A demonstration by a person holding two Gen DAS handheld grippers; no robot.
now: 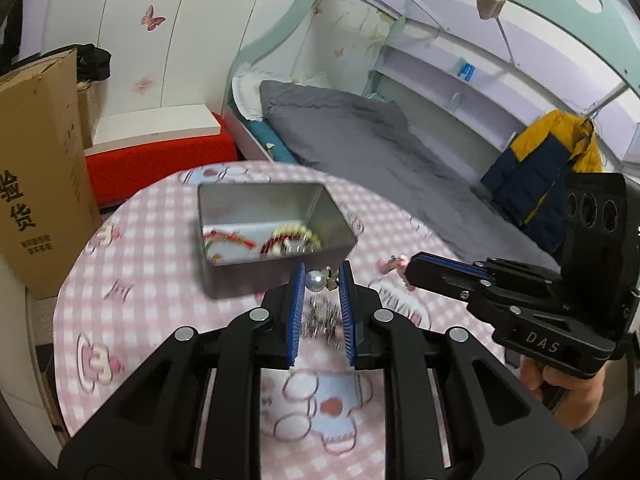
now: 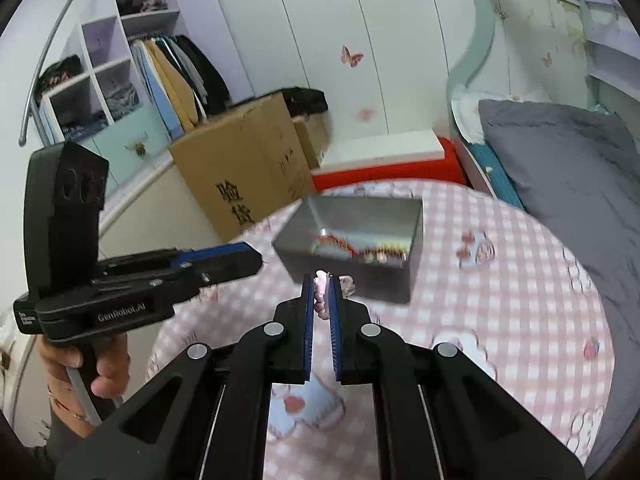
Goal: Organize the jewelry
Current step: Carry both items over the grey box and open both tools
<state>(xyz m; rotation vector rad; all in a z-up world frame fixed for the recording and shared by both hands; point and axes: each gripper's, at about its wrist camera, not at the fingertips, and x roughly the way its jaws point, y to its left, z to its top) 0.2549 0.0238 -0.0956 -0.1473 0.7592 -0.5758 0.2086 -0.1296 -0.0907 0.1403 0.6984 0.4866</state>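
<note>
Pearl piece [image 1: 315,281] pinched in left tool [image 1: 321,280], near tin [image 1: 224,280].

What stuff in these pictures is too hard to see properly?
- Left wrist view: the jewelry inside the grey metal tin is motion-blurred, so pieces can't be counted.
- Left wrist view: the silvery chain under the white pearl is smeared.
- Right wrist view: the pink trinket is mostly hidden by the jaws.

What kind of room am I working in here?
Most likely a child's bedroom: a bed with grey bedding, an open wardrobe with hanging clothes, and butterfly stickers on the white doors. The work surface is a round table with a pink checked cloth.
</note>
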